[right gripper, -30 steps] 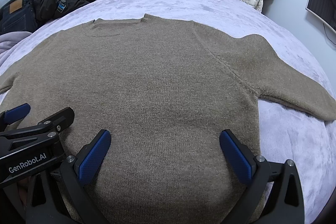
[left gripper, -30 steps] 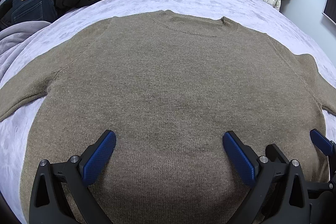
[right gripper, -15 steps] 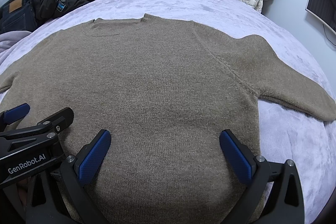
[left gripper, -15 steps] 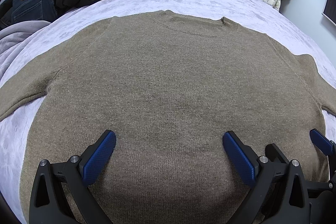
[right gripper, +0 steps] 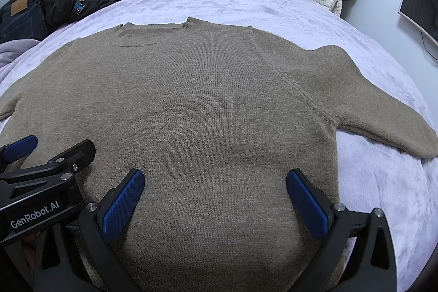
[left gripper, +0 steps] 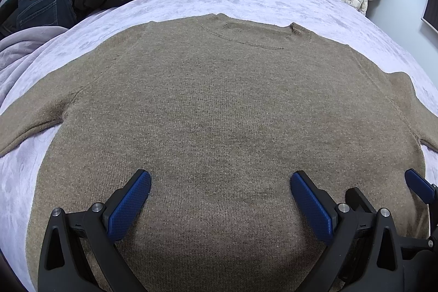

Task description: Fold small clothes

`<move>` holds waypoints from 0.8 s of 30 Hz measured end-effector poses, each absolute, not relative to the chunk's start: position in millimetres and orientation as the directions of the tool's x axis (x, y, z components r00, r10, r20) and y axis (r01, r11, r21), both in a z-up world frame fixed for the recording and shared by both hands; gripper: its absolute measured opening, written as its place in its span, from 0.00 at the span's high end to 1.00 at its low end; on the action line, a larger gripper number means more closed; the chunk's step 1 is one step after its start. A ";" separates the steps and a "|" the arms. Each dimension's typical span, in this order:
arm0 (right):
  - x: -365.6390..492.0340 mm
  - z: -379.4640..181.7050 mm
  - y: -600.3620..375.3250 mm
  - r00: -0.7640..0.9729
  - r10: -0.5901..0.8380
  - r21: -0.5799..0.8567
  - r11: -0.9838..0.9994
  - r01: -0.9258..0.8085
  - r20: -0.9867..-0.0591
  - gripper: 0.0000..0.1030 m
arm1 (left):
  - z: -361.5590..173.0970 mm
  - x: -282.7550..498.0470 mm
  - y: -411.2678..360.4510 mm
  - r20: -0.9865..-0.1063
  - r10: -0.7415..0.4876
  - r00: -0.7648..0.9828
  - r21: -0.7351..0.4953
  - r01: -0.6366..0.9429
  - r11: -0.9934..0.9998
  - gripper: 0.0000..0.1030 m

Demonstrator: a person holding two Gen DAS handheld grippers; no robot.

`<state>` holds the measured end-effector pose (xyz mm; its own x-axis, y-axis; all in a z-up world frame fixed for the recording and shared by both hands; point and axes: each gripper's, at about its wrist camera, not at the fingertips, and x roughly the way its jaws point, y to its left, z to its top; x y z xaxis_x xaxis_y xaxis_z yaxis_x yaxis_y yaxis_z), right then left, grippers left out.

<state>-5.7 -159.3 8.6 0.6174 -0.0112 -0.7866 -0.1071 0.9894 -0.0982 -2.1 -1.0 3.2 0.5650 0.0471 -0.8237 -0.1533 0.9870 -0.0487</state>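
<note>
Sweater: a brown knit sweater point(right gripper: 208, 106) lies flat on the lavender bedspread point(right gripper: 383, 182), collar toward 12 o'clock, one sleeve out toward 3 o'clock.
Right gripper: the right gripper point(right gripper: 215, 199) at 6 o'clock, blue pads point(right gripper: 306, 204) spread wide over the hem.
Left gripper: the left gripper point(right gripper: 41, 168) at 8 o'clock.
Clutter: dark clothes point(right gripper: 63, 2) at 10 o'clock.

The flat brown knitted sweater's point(left gripper: 219, 114) hem is hidden behind gripper frames; both sleeve ends are cut off by picture edges.
</note>
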 end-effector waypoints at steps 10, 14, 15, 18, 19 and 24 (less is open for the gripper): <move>-9.4 44.8 -176.7 0.638 0.016 -0.073 0.991 -0.113 -0.769 0.00 | 63.2 -5.1 -17.7 -0.776 0.090 0.625 0.013 -0.127 0.992 0.01; -8.7 74.9 -189.1 0.691 0.025 -0.093 0.987 -0.133 -0.723 0.00 | 81.7 11.8 -36.2 -0.801 0.061 0.596 0.008 -0.090 0.996 0.01; -1.8 79.8 -192.3 0.693 0.024 -0.103 0.985 -0.140 -0.721 0.00 | 82.6 18.1 -38.0 -0.806 0.058 0.590 -0.005 -0.104 0.995 0.01; 28.1 84.8 -198.4 0.682 0.035 -0.125 0.975 -0.183 -0.731 0.00 | 83.7 37.7 -46.4 -0.827 0.043 0.561 -0.041 -0.137 0.990 0.01; 40.8 82.3 -201.2 0.668 0.039 -0.120 0.974 -0.190 -0.743 0.00 | 83.9 42.3 -48.9 -0.832 0.027 0.554 -0.054 -0.129 0.990 0.01; 103.1 43.1 -260.0 0.522 0.061 -0.014 0.990 -0.139 -0.851 0.00 | 78.6 55.3 -65.0 -0.854 0.014 0.521 -0.076 -0.151 0.986 0.01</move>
<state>103.1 -260.0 43.1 0.5217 0.0609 -0.8510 -0.1387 0.9902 -0.0142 55.3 -65.0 78.6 0.5208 0.0137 -0.8536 -0.1509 0.9856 -0.0762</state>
